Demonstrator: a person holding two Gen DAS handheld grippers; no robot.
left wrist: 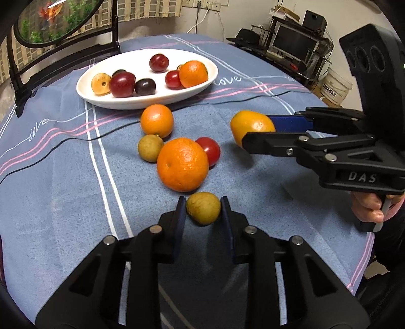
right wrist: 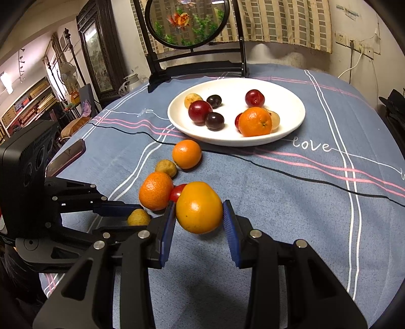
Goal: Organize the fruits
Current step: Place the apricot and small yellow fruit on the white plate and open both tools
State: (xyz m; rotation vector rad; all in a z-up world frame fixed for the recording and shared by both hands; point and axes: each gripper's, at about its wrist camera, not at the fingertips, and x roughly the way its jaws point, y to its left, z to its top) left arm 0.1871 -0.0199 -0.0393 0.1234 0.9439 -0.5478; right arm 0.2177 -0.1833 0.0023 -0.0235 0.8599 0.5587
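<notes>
A white oval plate (left wrist: 101, 98) (right wrist: 291, 126) at the back holds several plums, an orange and pale small fruits. On the cloth lie two oranges (left wrist: 182, 164) (left wrist: 157, 121), a red plum (left wrist: 208, 149) and a brown longan (left wrist: 150, 148). My left gripper (left wrist: 203, 202) is shut on a second brown longan (left wrist: 203, 208) (right wrist: 138, 217) near the front. My right gripper (right wrist: 199, 206) (left wrist: 249, 126) is shut on a yellow-orange fruit (right wrist: 199, 207) (left wrist: 249, 122) and holds it just above the cloth, right of the pile.
A blue striped tablecloth (left wrist: 63, 177) covers the table. A round fish picture on a black stand (right wrist: 187, 22) is behind the plate. A phone (right wrist: 66, 157) lies at the table's left edge. Shelves and a monitor (left wrist: 296, 43) stand beyond the table.
</notes>
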